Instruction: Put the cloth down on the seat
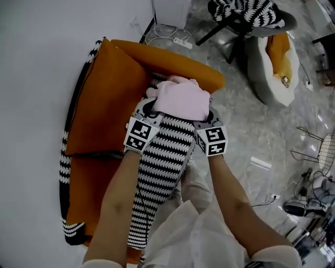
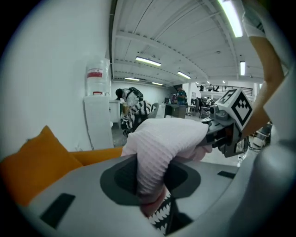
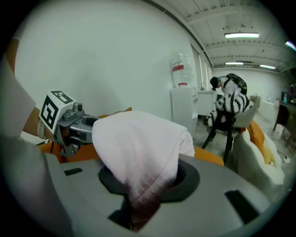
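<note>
A folded pale pink cloth [image 1: 180, 99] hangs between my two grippers above the orange seat [image 1: 112, 99], which has a black-and-white zigzag cushion [image 1: 162, 162]. My left gripper [image 1: 148, 111] is shut on the cloth's left edge, and the cloth [image 2: 159, 148] bulges out of its jaws. On the right edge my right gripper [image 1: 205, 120] is shut, the cloth [image 3: 138, 157] draped over its jaws. Each gripper view shows the other gripper across the cloth.
The orange seat's back and armrest [image 1: 172, 60] rise beyond the cloth. A white wall [image 1: 42, 63] stands at left. On the marble floor at right are a white pouf with an orange cushion [image 1: 275, 63], a chair with a zigzag throw [image 1: 248, 15] and cables [image 1: 172, 36].
</note>
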Demonstrator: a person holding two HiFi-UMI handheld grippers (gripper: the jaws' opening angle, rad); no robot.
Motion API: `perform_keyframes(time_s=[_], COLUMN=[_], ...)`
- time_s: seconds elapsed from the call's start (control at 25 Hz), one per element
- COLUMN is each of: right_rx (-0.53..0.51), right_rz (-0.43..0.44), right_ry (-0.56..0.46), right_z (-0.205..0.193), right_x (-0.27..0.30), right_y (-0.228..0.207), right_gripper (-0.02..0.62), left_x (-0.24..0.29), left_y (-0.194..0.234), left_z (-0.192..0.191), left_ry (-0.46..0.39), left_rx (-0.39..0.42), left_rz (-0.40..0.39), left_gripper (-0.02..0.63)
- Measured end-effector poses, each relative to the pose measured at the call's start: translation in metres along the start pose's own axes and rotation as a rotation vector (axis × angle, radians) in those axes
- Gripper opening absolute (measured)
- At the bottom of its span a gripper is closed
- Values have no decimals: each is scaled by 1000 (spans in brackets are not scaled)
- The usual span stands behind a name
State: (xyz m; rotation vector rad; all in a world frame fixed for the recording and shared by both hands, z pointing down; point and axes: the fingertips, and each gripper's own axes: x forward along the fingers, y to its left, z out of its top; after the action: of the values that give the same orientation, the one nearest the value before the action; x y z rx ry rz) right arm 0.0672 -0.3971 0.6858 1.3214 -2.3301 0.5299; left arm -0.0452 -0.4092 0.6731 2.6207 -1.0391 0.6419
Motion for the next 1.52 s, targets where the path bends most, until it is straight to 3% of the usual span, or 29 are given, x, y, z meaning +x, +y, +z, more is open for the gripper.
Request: perform_keyframes(time_s=[0.24, 0.44, 0.6, 0.84, 1.08, 1.32, 1.52], right_rx=[137, 201, 198, 157, 147, 170, 143], right_rz=[31, 61, 70, 118, 62, 15, 7], right_ry=[149, 192, 225, 279, 311, 330, 404], right_z=[-129, -191, -226, -263, -293, -297, -299], right_x=[19, 6, -1, -15, -26, -44, -58], right_y=[36, 77, 106, 141, 156, 163, 165], right_gripper=[127, 130, 133, 143, 181, 219, 239], left_x=[6, -20, -39, -71, -81, -90, -107], left_y=[-25, -52, -65, -82, -93, -103, -114], left_z=[-136, -196, -236, -272, -301, -304, -305], left_ry=[119, 147, 181, 235, 250, 275, 327], left_rx=[-124, -185, -168, -175, -224, -252, -271], left_rz=[-43, -94, -105, -112, -116, -102, -84], left_gripper=[129, 137, 141, 164, 192, 221, 250])
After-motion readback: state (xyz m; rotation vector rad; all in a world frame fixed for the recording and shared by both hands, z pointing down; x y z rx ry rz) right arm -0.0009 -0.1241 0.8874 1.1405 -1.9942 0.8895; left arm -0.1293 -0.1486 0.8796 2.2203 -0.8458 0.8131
